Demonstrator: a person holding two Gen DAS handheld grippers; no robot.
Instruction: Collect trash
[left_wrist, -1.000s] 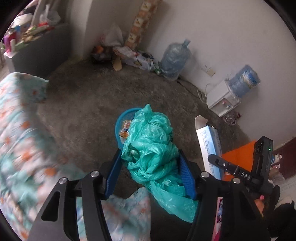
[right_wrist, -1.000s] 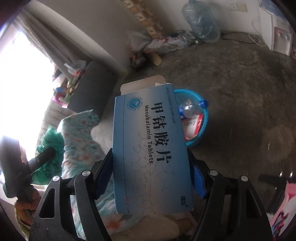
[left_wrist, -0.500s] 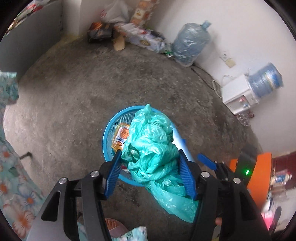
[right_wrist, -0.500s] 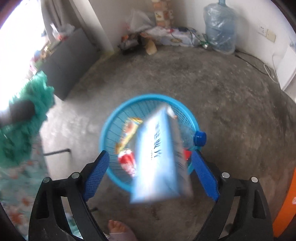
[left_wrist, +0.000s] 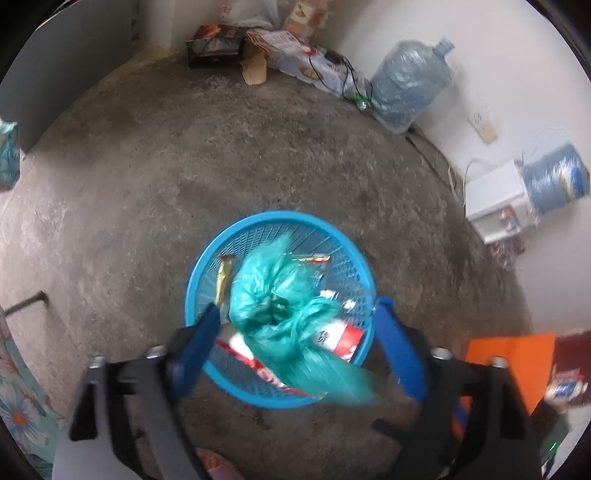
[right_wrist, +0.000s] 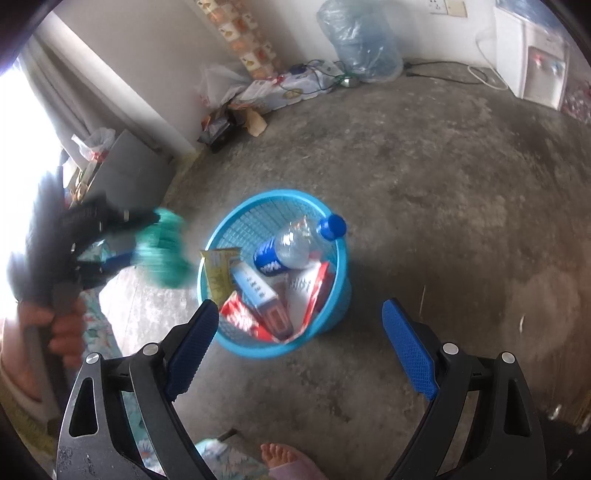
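Left tongs (left_wrist: 295, 332) opening, crumpled green bag (left_wrist: 280, 295) loose between them over blue basket (left_wrist: 258, 221); light, soft, slippery, grab a bunched fold. Right tongs (right_wrist: 299, 339) wide, empty.

Left gripper (left_wrist: 295, 343) — pitched steeply down, jaws opening, blue pads spread wide apart; a green bag (left_wrist: 280, 295) sits loose between them, neither pad pressing it. In the right wrist view the person's left hand (right_wrist: 55, 328) wraps its handle. Right gripper (right_wrist: 303, 347) — also angled steeply down, jaws wide apart with nothing between them. A bare foot (right_wrist: 284, 456) shows below it.
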